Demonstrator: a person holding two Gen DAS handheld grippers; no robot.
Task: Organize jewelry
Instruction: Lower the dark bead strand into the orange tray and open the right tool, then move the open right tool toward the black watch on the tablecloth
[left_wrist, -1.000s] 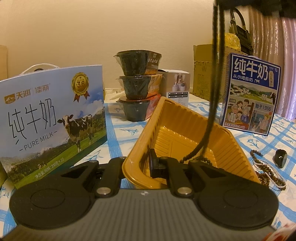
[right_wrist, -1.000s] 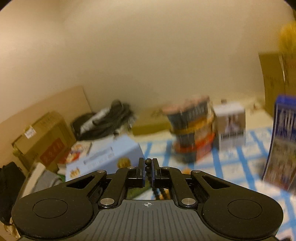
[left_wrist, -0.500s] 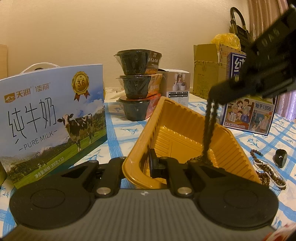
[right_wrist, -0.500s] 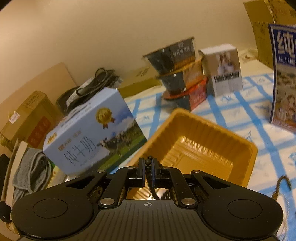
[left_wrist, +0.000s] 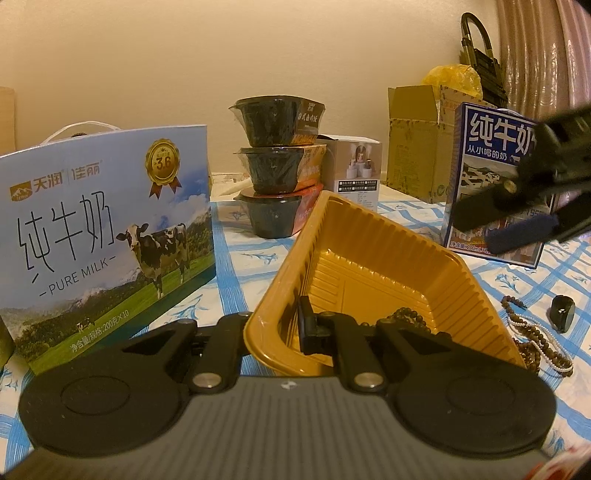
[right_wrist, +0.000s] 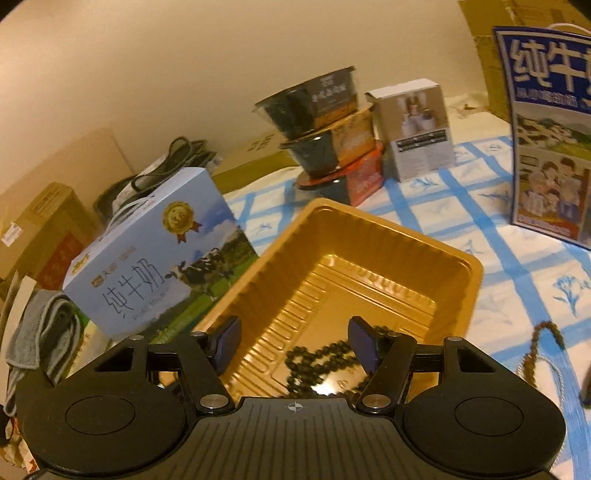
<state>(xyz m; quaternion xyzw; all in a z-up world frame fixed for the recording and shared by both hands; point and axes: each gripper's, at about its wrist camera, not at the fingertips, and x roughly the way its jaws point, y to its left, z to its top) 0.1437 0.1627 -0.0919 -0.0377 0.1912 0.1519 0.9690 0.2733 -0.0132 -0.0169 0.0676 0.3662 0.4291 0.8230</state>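
A gold plastic tray sits on the blue-checked cloth. My left gripper is shut on the tray's near rim. A dark bead necklace lies in a heap on the tray floor. My right gripper is open and empty just above the beads; it also shows in the left wrist view, above the tray's right side. More bead strands and a pearl string lie on the cloth right of the tray.
A light-blue milk carton stands left of the tray. Three stacked bowls and a small white box stand behind it. A dark-blue milk carton stands at the right. A small black object lies beside the bead strands.
My right gripper came down over the tray, opened and let go of the dark bead necklace, which now lies in the tray. My left gripper kept its hold on the rim.
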